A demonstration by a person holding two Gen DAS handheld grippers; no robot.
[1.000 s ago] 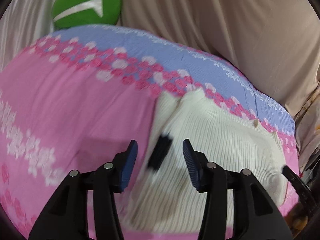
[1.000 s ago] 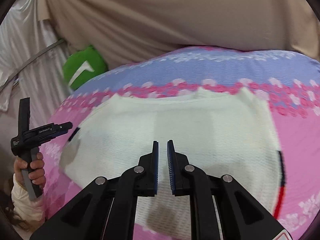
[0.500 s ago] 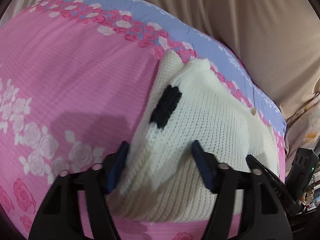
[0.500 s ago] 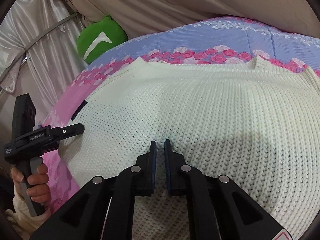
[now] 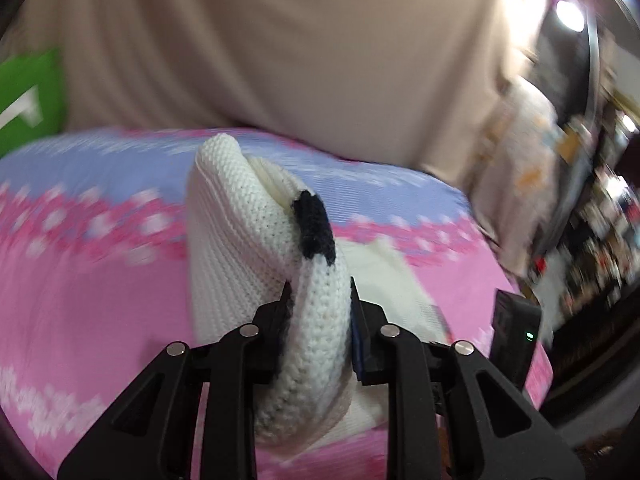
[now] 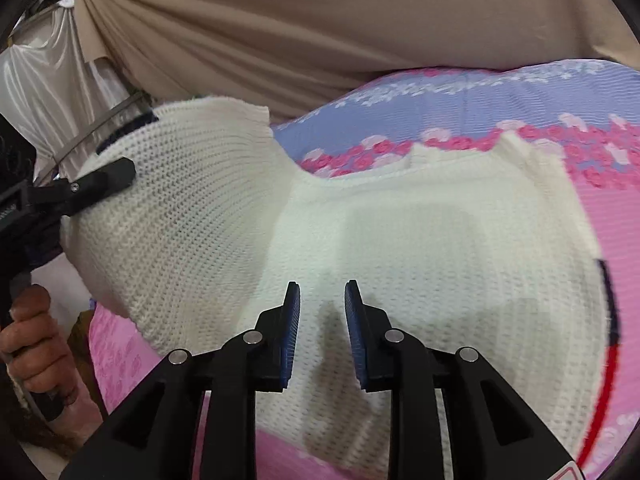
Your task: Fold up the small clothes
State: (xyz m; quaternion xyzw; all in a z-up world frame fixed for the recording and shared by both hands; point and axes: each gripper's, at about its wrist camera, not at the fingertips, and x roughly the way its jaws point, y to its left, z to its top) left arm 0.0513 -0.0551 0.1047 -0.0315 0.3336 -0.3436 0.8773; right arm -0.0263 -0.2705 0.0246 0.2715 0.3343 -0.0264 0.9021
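A small white knit sweater (image 6: 420, 248) with a black patch (image 5: 314, 226) lies on a pink and blue flowered bedspread (image 5: 80, 272). My left gripper (image 5: 320, 312) is shut on the sweater's left edge (image 5: 316, 332) and holds it lifted off the bed; it also shows in the right wrist view (image 6: 92, 184), with the raised flap (image 6: 180, 208) hanging from it. My right gripper (image 6: 322, 312) is open and empty, low over the middle of the sweater, its fingers (image 6: 292, 320) apart. A red and black stripe (image 6: 610, 320) runs along the sweater's right edge.
A beige curtain (image 6: 320, 32) hangs behind the bed. A green cushion (image 5: 28, 96) lies at the far left. Cluttered furniture and a lamp (image 5: 568, 16) stand to the right of the bed. A person's hand (image 6: 28, 336) grips the left handle.
My left gripper closed on the sweater's left edge and raised it off the bed. My right gripper opened from shut and lifted slightly above the sweater's middle.
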